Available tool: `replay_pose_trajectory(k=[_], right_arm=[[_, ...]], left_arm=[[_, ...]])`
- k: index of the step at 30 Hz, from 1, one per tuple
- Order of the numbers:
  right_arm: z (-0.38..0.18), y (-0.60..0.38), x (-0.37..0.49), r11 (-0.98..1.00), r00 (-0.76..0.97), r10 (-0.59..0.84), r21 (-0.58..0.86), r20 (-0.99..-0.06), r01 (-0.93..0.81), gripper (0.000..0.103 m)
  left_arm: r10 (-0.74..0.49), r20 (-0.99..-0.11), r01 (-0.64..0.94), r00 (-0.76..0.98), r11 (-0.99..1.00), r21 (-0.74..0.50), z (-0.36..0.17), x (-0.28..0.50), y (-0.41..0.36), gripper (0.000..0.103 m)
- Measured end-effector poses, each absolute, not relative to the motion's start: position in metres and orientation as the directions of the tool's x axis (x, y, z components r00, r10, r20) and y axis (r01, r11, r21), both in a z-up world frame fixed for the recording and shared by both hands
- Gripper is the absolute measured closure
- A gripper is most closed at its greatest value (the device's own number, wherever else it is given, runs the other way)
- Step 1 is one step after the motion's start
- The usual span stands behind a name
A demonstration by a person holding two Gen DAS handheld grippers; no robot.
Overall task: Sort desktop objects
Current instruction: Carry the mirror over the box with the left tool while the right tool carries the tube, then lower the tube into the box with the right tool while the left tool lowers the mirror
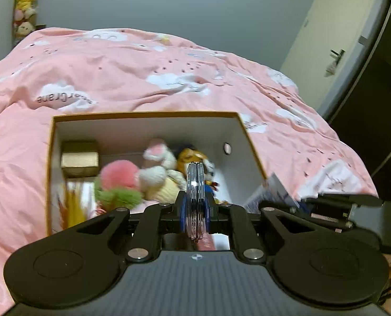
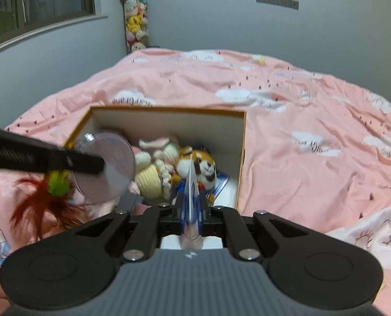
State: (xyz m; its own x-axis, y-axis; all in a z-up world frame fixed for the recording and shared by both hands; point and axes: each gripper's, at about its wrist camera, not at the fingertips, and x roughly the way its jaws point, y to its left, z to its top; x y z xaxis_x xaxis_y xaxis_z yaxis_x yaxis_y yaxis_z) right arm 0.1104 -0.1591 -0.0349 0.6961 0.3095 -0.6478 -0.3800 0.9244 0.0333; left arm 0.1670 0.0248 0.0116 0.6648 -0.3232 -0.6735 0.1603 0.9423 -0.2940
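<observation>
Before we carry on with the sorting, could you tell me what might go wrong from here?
The left gripper pinches the clear round disc only edge-on, so it may slip or twist out. The right gripper holds a thin card that could bend. The box sits on the soft duvet, so a push could tip it.

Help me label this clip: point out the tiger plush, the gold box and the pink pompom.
tiger plush [image 2: 204, 164]: right wrist view, on its face.
gold box [image 1: 80, 162]: left wrist view, on its front side.
pink pompom [image 1: 119, 175]: left wrist view, on its fluffy middle.
</observation>
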Motion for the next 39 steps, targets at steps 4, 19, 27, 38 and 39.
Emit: replay_pose_trajectory(k=[4, 19, 27, 38, 39], right_arm=[[-0.052, -0.15, 0.122, 0.922, 0.676, 0.307, 0.032, -0.671, -0.387, 0.094], [-0.082, -0.133, 0.133, 0.902, 0.606, 0.332, 0.055, -0.723, -0.428, 0.093], [-0.066, -0.14, 0.126, 0.924, 0.685, 0.314, 0.045, -0.658, -0.38, 0.073], [-0.067, -0.146, 0.125, 0.935, 0.695, 0.301, 0.058, -0.653, -0.35, 0.07], [-0.067, -0.146, 0.125, 0.935, 0.694, 0.3, 0.059, -0.654, -0.349, 0.069]], left_arm=[[-0.281, -0.678, 0.122, 0.68, 0.954, -0.273, 0.016, 0.177, 0.042, 0.088], [-0.122, -0.745, -0.034, 0.656, 0.981, -0.192, -0.008, 0.215, 0.097, 0.088], [-0.075, -0.794, -0.033, 0.603, 0.992, -0.118, -0.03, 0.224, 0.097, 0.088], [0.095, -0.812, -0.004, 0.575, 0.993, 0.114, -0.048, 0.23, 0.069, 0.088], [0.093, -0.818, -0.003, 0.568, 0.994, 0.111, -0.05, 0.23, 0.068, 0.088]])
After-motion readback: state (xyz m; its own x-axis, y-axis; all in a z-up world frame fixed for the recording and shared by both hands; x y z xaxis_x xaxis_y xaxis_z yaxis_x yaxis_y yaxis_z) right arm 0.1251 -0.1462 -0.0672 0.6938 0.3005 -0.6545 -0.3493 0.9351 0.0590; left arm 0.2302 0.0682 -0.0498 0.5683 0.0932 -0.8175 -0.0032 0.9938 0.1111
